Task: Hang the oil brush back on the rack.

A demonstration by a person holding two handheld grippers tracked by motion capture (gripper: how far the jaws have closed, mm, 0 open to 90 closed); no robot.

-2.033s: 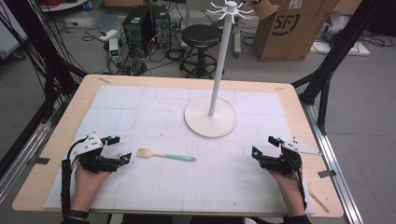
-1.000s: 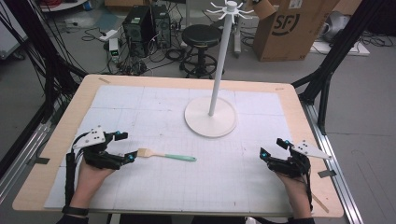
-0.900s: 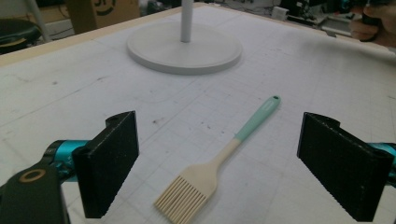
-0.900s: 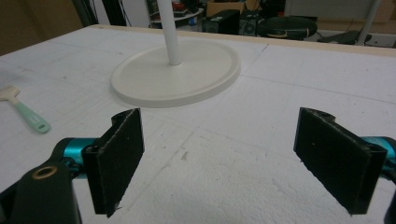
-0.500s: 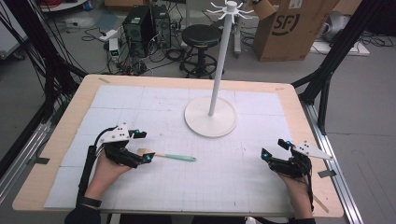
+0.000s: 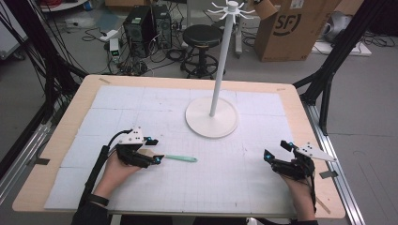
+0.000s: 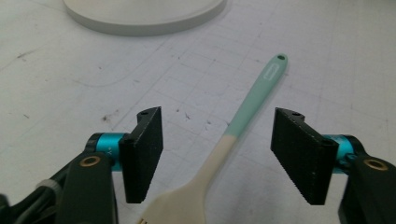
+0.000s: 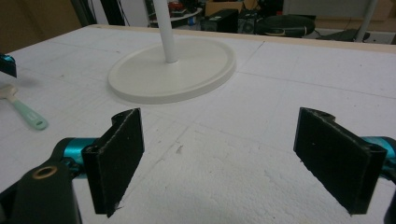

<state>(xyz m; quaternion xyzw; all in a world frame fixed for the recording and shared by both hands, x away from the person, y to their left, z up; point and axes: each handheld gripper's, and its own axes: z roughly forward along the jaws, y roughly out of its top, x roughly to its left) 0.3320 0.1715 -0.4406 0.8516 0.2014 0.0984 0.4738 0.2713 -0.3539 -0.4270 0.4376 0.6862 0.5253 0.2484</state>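
Note:
A spatula [image 6: 174, 158] with a cream blade and a mint-green handle [image 7: 256, 96] lies flat on the white mat, handle pointing right in the high view. My left gripper [image 6: 150, 150] straddles its blade end; the cream neck [image 7: 212, 161] runs between the two pads with clear gaps on both sides. Its jaws have just been closing and still stand apart from the spatula. My right gripper [image 6: 277, 150] rests near the table's right front, jaws wide with only bare mat between them [image 8: 217, 156]. The spatula's handle tip [image 8: 35, 122] shows at the far left of the right gripper view.
A white hook stand [image 6: 212, 117] with a round base and a tall pole rises from the mat's middle back. Its base [image 7: 140, 14] lies just beyond the spatula. The wooden table edge [image 6: 309, 140] runs close to my right hand. Boxes, a stool and computers stand behind the table.
My left gripper has slid right along the mat from beside the spatula's blade to over it, so the blade now lies between its jaws. The jaws have narrowed. The right gripper has stayed put.

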